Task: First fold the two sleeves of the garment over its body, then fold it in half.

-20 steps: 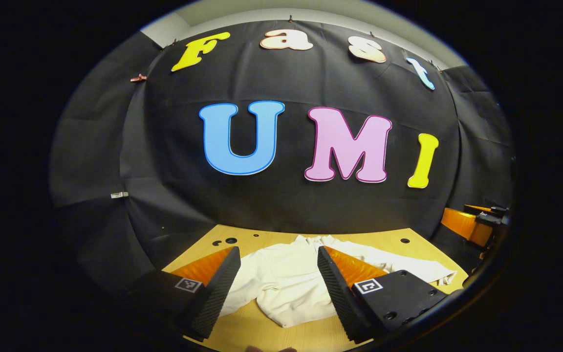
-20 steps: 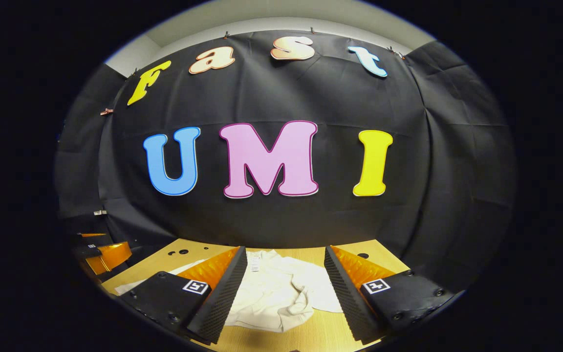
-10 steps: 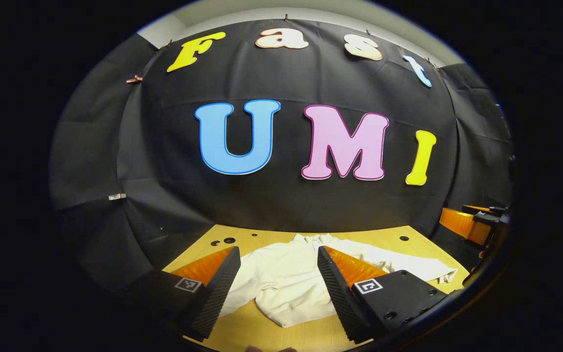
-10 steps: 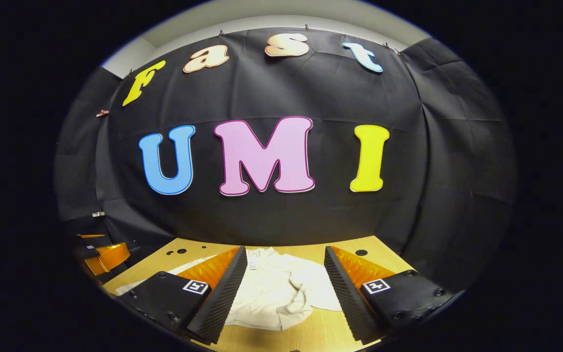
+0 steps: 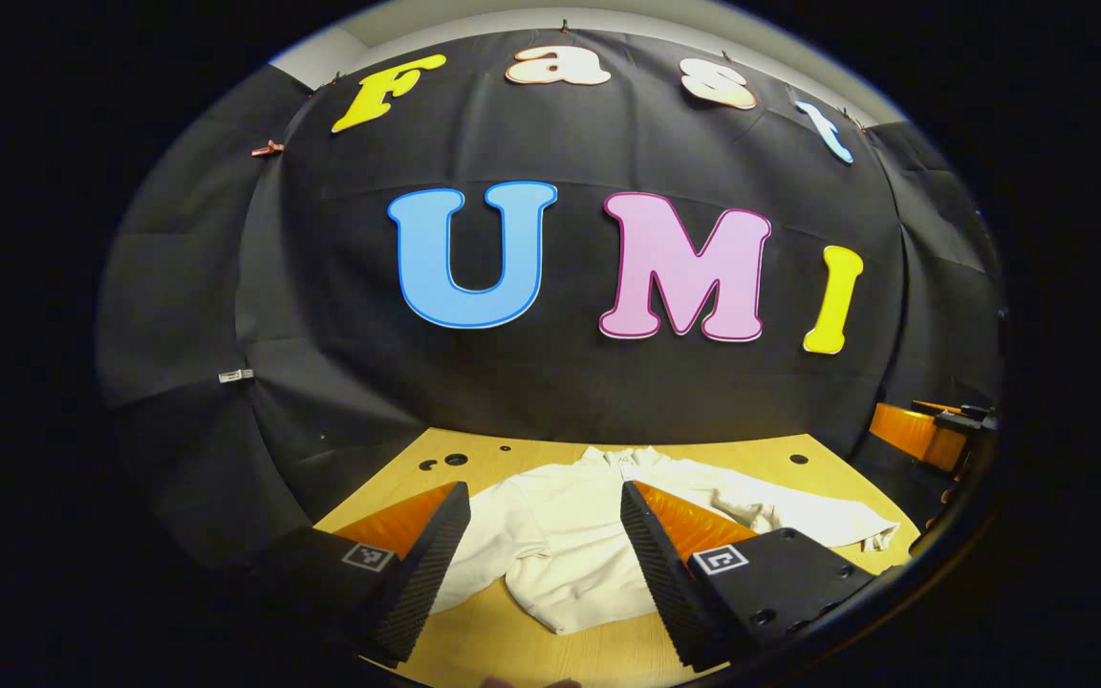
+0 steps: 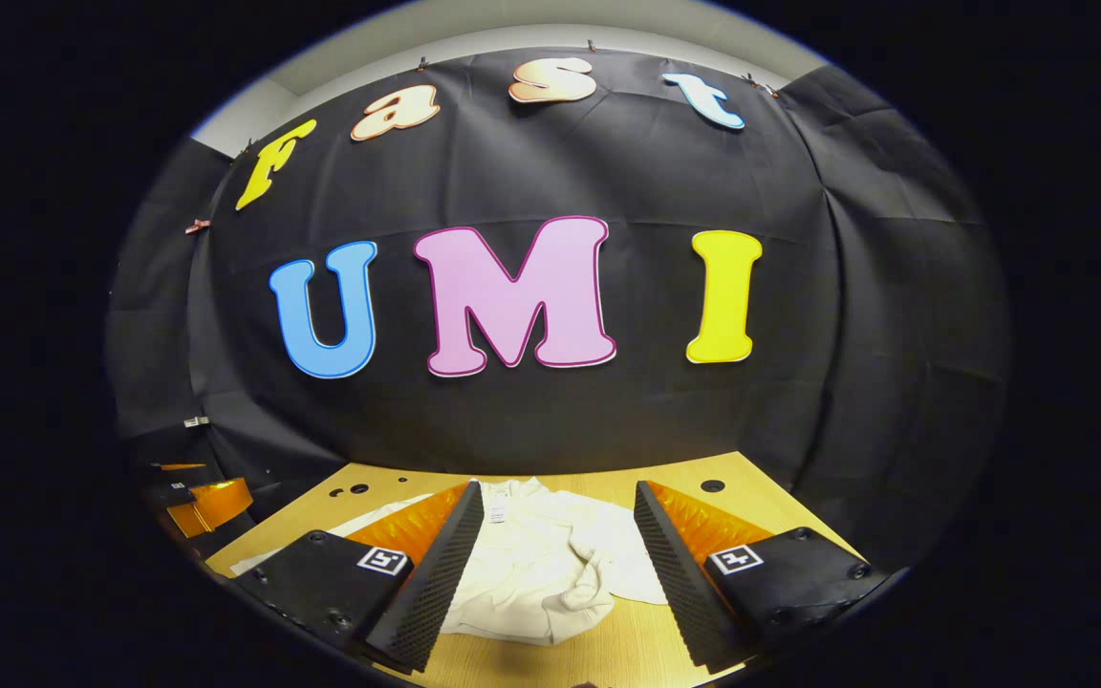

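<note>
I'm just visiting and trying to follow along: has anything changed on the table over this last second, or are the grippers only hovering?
Little changed. Both views tilted down slightly, showing more table. The white garment lies as before. The left gripper and right gripper stayed open above it, holding nothing.

Garment (image 5: 570, 545): soft cloth, matt, creased and rumpled, with thicker ribbed-looking edges at the hem; in the right gripper view the same cloth (image 6: 541, 564) lies in loose folds.

Worktop (image 5: 512, 650): wood — smooth, light, with a faint satin sheen and drilled round holes.

Booth wall (image 5: 560, 392): thin cloth, matt, hanging in slack wrinkles and pinned at its top edge by small clips.

Left gripper (image 5: 545, 559): inner pads (image 5: 426, 573) are rough — a fine ribbed, rubbery-looking texture; the finger bodies behind them look like hard plastic, semi-gloss, carrying flat printed markers.

Right gripper (image 6: 558, 564): same ribbed pads (image 6: 675, 573), same smooth plastic bodies fitted with small screws.
</note>
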